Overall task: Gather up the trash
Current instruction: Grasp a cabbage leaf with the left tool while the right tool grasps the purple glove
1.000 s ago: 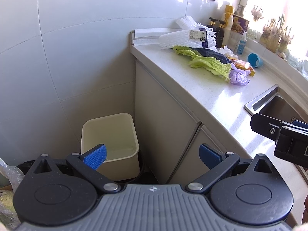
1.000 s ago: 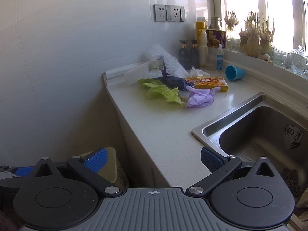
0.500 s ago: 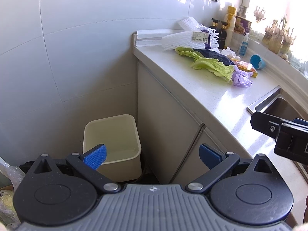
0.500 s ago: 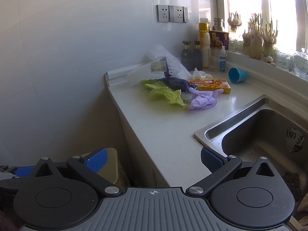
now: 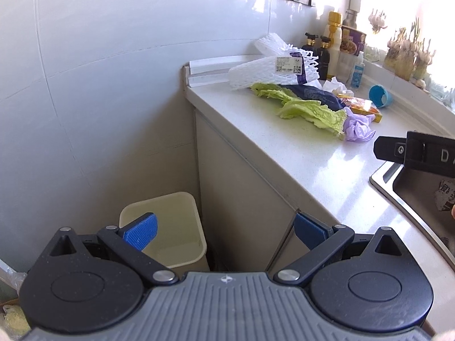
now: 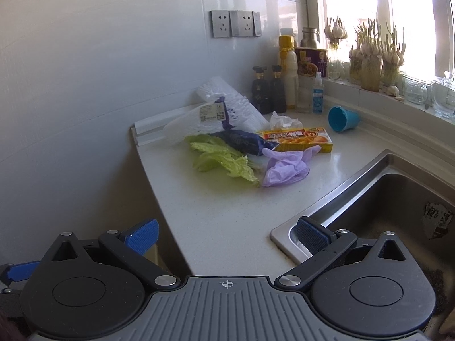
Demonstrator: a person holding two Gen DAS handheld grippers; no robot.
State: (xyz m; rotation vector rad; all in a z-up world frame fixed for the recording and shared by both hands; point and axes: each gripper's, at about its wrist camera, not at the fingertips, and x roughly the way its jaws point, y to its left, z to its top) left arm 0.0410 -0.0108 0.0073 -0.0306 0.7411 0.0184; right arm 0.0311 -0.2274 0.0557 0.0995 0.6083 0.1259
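Both grippers hang in the air short of the mess, and both have their jaws spread wide with nothing between them. The left gripper (image 5: 224, 228) is held low beside the cabinet, above the cream bin (image 5: 165, 227) that sits on the floor in the corner between the tiled wall and the cabinet side. The right gripper (image 6: 227, 231) is over the near edge of the white surface (image 6: 221, 216), its right finger just above the corner of the steel sink (image 6: 355, 182). The trash lies in a cluster at the far end of the surface, well apart from both grippers: a white foam net (image 6: 193, 122) with a price label, green lettuce leaves (image 6: 221, 159) in front of it, a dark blue wrapper (image 6: 244, 140) touching the leaves, a crumpled purple glove (image 6: 284, 167) just beside them, a yellow box (image 6: 298, 139) behind the glove, and a wad of white tissue (image 6: 280, 120) beyond the box. A blue cup (image 6: 342, 119) lies on its side near the window ledge, and bottles (image 6: 268, 89) stand against the back wall under the sockets.
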